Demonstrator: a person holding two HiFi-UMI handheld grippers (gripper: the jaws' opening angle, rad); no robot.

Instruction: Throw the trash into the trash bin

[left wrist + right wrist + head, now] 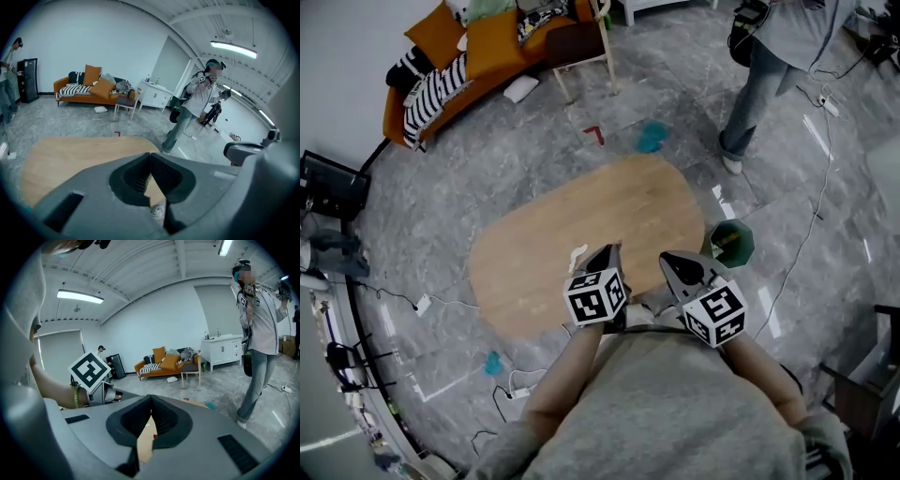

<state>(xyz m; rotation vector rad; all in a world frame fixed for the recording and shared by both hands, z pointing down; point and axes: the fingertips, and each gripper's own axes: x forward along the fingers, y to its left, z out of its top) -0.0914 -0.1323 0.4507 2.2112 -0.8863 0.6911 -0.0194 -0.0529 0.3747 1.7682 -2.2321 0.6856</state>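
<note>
1. Trash on the table: I count one, a small white scrap (578,253) near the table's (609,202) near edge. It sits just beside the tip of your left gripper (607,249), on its left. It's too small for me to be sure of its long axis, but it looks like it runs slantwise away from you.
2. Your left gripper is clenched with nothing in it; its own view shows the jaws meeting at the tip with only table behind them.
3. Your right gripper (670,258) looks the same in its own view: jaws together at the tip and empty. Both grippers hover over the near edge, close to your body.
4. The left hand is clearly nearer the scrap, so I'd say that's the one to open and come down with.
5. There's one trash bin (749,244), dark green, standing on the floor just off the table's right end. It's on the right gripper's side, so a left-hand pick means a carry across the table.
6. Also on the floor are two teal bits, one beyond the table (652,138) and one at the near left (492,363). I can't tell whether they count as trash.
</note>
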